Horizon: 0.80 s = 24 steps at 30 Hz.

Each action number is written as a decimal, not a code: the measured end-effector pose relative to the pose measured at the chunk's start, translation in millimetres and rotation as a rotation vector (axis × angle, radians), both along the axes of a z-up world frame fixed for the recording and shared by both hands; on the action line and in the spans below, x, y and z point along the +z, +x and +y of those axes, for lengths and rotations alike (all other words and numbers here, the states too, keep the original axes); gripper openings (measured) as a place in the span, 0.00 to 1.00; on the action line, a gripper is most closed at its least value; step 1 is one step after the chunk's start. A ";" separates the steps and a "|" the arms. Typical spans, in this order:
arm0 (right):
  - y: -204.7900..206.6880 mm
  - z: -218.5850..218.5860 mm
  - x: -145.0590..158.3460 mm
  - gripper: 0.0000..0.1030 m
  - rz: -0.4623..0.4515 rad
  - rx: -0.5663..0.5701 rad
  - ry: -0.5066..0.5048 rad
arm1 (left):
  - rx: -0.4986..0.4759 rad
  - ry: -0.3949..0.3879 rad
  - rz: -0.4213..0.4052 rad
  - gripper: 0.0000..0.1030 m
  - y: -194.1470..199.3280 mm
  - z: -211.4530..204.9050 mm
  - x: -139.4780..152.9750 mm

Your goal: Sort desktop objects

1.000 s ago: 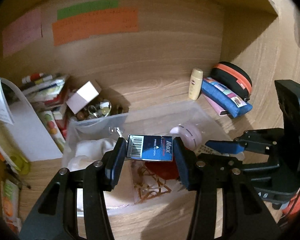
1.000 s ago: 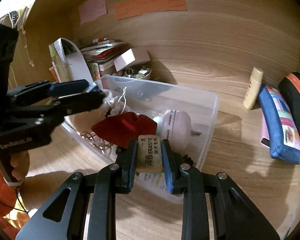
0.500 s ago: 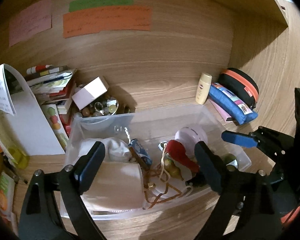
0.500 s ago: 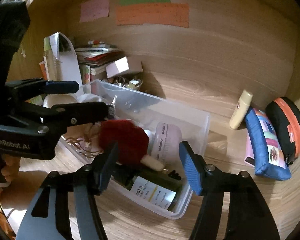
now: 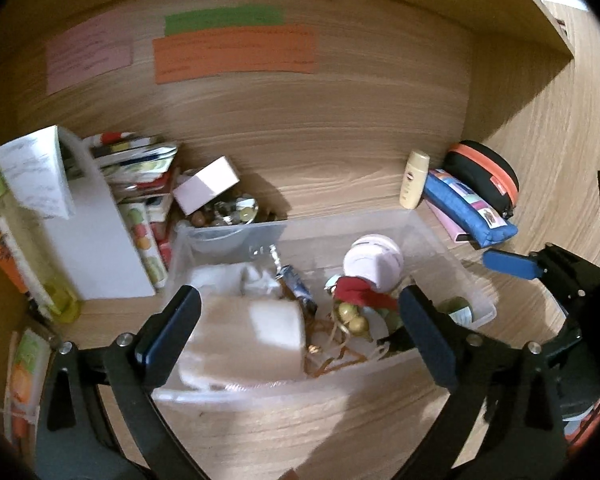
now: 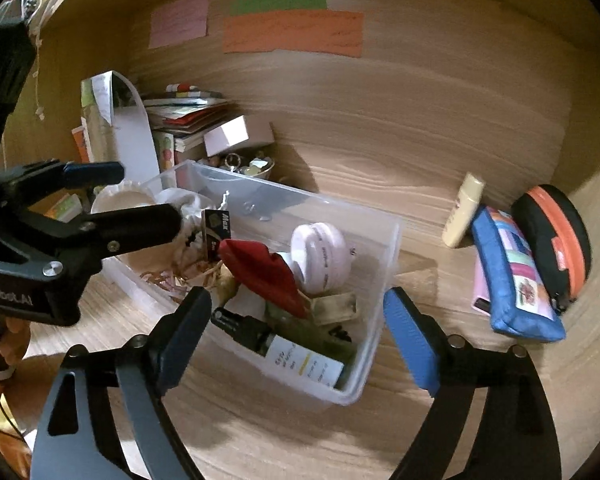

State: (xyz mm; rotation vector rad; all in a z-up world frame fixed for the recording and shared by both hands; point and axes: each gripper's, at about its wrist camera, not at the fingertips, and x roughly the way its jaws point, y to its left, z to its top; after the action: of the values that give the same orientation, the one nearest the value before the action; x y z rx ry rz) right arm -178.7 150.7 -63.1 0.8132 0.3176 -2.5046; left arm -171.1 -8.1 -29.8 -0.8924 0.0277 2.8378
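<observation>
Both claws are wide apart and hold nothing: the left gripper (image 5: 300,328) and the right gripper (image 6: 298,330). The eraser (image 6: 336,307), I think, lies in the clear box (image 6: 384,280) beside the red cloth (image 6: 268,270).

Clear glossy plastic bin (image 6: 384,264); matt wood-grain desk (image 6: 440,208); blue cloth pouch (image 6: 512,280); paper notes (image 6: 292,32).
</observation>
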 end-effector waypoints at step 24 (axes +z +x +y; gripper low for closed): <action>73.7 25.5 24.7 1.00 0.084 -0.086 -0.029 | 0.101 0.039 0.044 0.99 78.4 3.2 -1.1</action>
State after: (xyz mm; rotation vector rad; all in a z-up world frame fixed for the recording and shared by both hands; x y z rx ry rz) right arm -105.0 176.2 -38.3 0.7261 0.2794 -2.6223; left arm -92.6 -5.0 -31.0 -0.8460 -0.0692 2.9400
